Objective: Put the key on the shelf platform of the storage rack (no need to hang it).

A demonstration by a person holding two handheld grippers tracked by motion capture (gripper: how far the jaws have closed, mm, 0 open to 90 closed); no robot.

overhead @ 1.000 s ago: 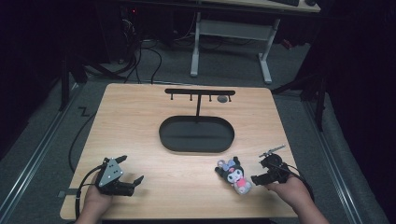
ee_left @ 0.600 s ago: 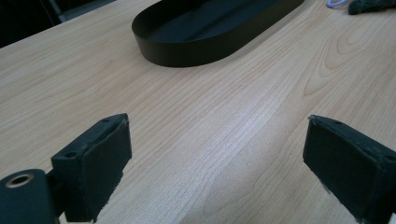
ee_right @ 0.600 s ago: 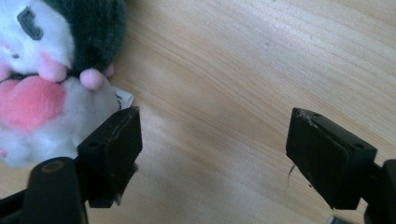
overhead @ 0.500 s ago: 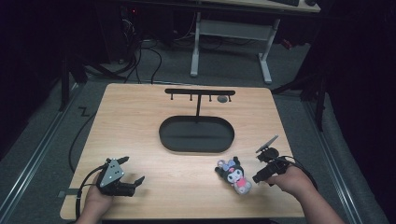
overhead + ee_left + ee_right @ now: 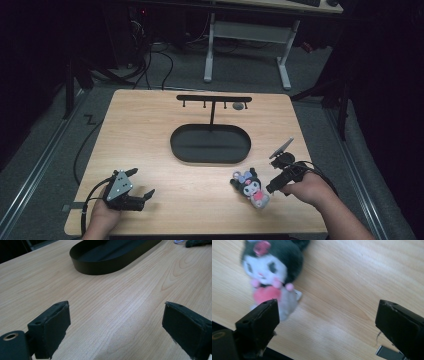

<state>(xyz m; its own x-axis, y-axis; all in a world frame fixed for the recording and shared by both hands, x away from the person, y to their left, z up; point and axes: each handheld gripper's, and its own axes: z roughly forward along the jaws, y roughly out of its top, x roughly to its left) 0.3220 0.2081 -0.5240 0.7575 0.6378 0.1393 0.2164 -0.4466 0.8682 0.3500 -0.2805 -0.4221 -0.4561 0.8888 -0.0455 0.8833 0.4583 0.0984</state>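
plush doll (image 5: 272,272) on table – just beside right tool (image 5: 327,325), jaws spread

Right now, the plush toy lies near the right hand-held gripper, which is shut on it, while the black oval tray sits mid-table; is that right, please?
Not quite: the right hand-held gripper is open, its jaws wide apart over bare wood, as the right gripper view shows. The plush toy does lie near it, and the black oval tray sits mid-table.
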